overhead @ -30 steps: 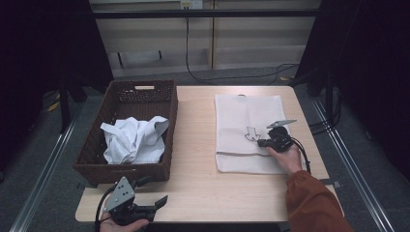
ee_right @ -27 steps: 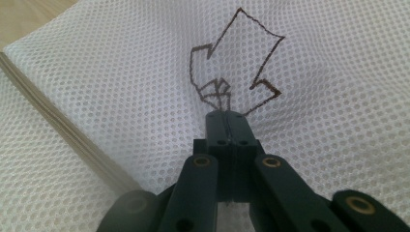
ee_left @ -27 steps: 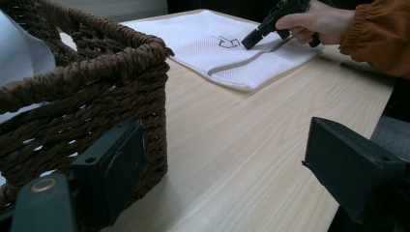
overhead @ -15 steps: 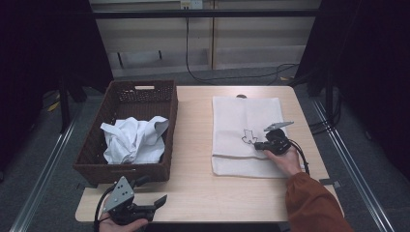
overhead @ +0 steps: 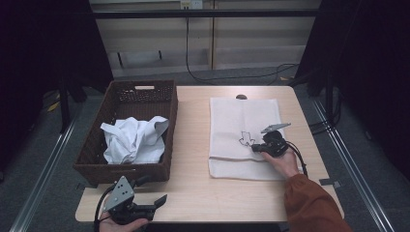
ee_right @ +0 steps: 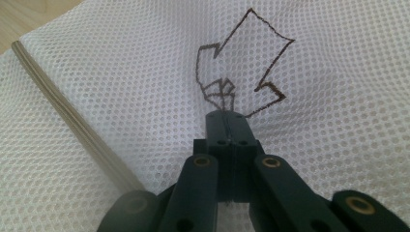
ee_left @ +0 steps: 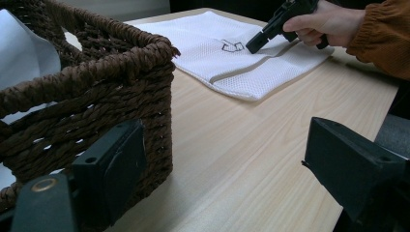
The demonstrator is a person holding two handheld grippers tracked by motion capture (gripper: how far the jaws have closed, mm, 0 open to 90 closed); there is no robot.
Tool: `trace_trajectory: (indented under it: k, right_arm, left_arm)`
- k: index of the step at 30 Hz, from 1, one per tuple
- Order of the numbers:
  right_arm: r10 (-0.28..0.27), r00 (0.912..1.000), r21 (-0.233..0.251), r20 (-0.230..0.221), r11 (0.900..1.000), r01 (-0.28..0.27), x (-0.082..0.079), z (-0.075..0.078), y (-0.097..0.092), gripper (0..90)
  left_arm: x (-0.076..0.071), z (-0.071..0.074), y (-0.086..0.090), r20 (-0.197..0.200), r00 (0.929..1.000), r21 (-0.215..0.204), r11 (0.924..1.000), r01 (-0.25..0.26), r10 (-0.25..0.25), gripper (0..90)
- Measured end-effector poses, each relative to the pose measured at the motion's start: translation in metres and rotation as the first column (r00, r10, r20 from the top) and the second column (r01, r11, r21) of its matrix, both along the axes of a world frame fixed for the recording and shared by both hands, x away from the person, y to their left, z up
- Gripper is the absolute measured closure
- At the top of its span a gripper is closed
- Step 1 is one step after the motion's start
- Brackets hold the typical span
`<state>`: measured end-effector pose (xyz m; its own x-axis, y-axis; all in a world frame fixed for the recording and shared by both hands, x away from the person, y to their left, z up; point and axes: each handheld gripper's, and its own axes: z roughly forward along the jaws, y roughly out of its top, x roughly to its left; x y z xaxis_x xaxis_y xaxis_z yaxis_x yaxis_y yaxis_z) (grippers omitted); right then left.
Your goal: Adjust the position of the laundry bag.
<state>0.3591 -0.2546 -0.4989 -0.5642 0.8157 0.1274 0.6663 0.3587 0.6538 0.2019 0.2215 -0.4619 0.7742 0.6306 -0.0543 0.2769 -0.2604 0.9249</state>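
I have the right gripper [ee_right: 226,115] pinching the white mesh laundry bag [overhead: 244,118], flat on the counter, at its drawn arrow (fingers fully closed). Next, I'd lift it. Left gripper [overhead: 157,200] waits open, empty.

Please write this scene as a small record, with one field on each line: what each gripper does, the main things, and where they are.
right gripper: shut, pinching the white mesh bag at the drawn arrow
left gripper: open, nothing between the jaws, near the table's front edge beside the basket
white mesh bag: lies flat on the right half of the table, with a grey stripe near its front end
drawn arrow: dark outline on the mesh
basket: brown wicker, on the left half of the table
white cloth: crumpled inside the basket
table: light wood
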Motion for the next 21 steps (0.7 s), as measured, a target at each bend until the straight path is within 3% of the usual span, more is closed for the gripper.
trace_trajectory:
  k: [2,7,15,18,21]
  right_arm:
    - [-0.001,1.0000,-0.011,-0.005,0.9999,0.001,-0.001,0.001,0.002,90.0]
    - [0.016,0.9999,0.001,-0.004,0.9999,-0.016,-0.003,0.000,0.005,90.0]
    - [0.019,0.9998,0.001,-0.010,0.9998,-0.019,-0.009,0.001,0.013,90.0]
    - [0.020,0.9998,-0.008,-0.005,0.9998,-0.020,-0.010,0.001,0.017,90.0]
    - [0.018,0.9997,-0.004,-0.015,0.9998,-0.018,-0.012,0.002,0.020,90.0]
  left_arm:
    - [0.001,0.000,0.000,0.004,0.9998,-0.002,0.9998,0.021,-0.021,14.3]
    - [0.000,0.000,0.000,0.016,0.9998,0.018,0.9998,0.010,-0.011,14.4]
    - [0.000,0.001,0.001,0.017,0.9998,0.012,0.9999,0.007,-0.007,14.4]
    - [0.000,0.001,0.000,0.021,0.9996,-0.012,0.9997,0.020,-0.020,14.3]
    - [0.000,0.002,0.000,0.021,0.9997,0.006,0.9999,0.011,-0.011,14.4]
